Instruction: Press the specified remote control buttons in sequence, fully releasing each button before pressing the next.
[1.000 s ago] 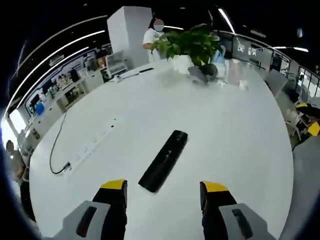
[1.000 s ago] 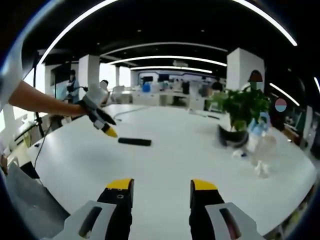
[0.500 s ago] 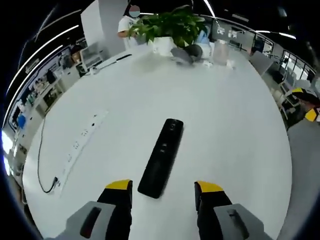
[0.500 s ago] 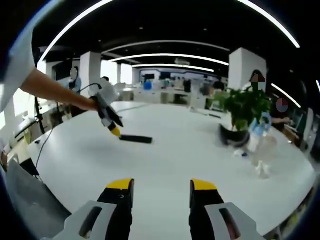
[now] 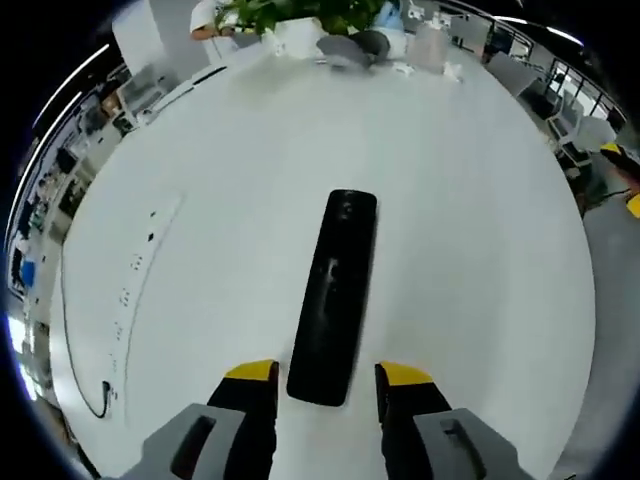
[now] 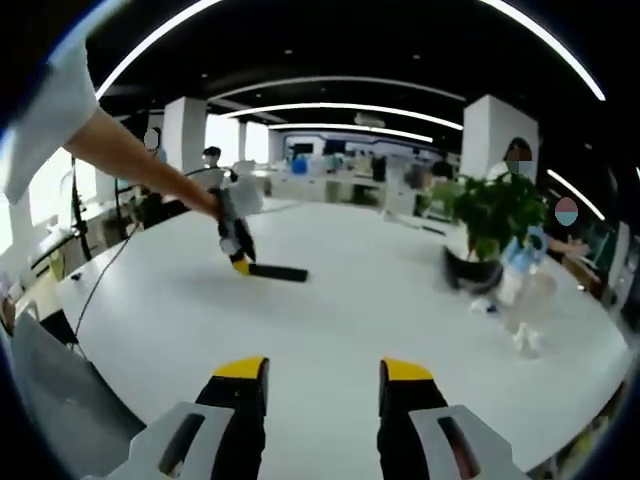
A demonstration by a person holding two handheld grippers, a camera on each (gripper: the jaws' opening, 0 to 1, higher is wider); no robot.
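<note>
1 white table [image 5: 470,200] is seen with a black remote [image 5: 334,295] lying flat on it — its near end between the spread left gripper [image 5: 327,378] jaws. Right gripper [image 6: 312,372] — held spread, well apart.

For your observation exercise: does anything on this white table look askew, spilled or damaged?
Nothing stands out. The black remote control lies flat and whole on the white table, its near end between the left gripper's open jaws. The potted plant stands upright; no spill shows.
</note>
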